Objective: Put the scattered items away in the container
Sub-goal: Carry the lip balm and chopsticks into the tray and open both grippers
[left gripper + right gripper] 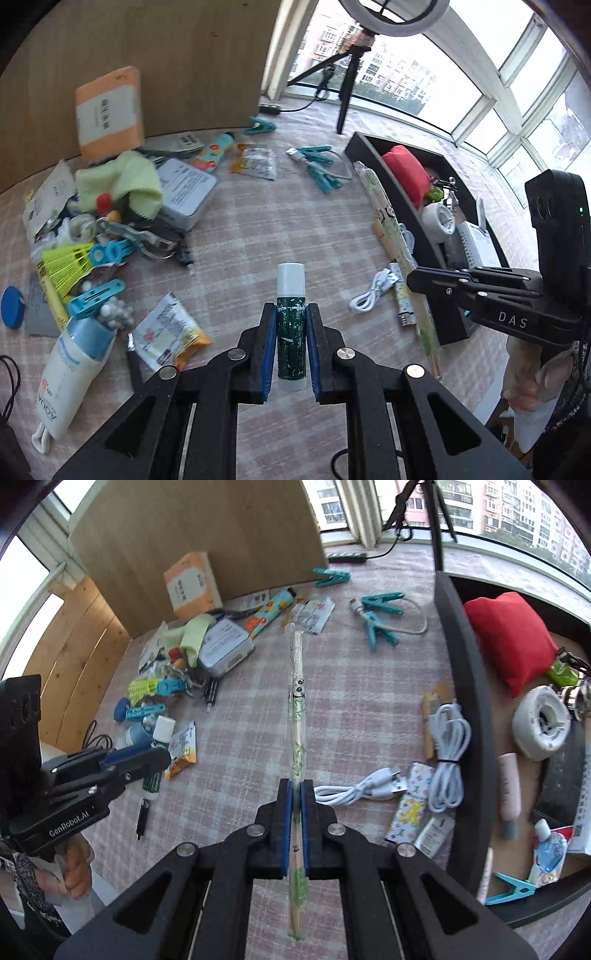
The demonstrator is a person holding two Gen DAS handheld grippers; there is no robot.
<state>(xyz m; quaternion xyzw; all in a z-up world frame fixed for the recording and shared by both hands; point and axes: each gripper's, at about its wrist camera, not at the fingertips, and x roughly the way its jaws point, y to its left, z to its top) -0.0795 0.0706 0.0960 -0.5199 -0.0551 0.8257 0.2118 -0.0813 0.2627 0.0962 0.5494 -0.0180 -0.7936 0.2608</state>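
Observation:
My left gripper (291, 308) is shut on a dark green tube with a white cap (290, 284), held off the checked tablecloth. My right gripper (295, 783) is shut on a long pair of chopsticks in a clear panda-print sleeve (297, 701), which sticks out far ahead of the pads. The black container (467, 686) lies to the right, with a red pouch (511, 638), a white tape roll (539, 723) and several small things inside. In the left wrist view the right gripper (412, 276) hangs beside the container's wall (402, 206). In the right wrist view the left gripper (164, 755) carries the tube (162, 729).
A heap of scattered items lies at the left: an orange box (109, 110), a green cloth (125, 181), a tin (186, 188), blue pegs (94, 299), a sunscreen tube (77, 369). White cables (369, 788) and teal pegs (376, 618) lie near the container. A tripod (347, 88) stands behind.

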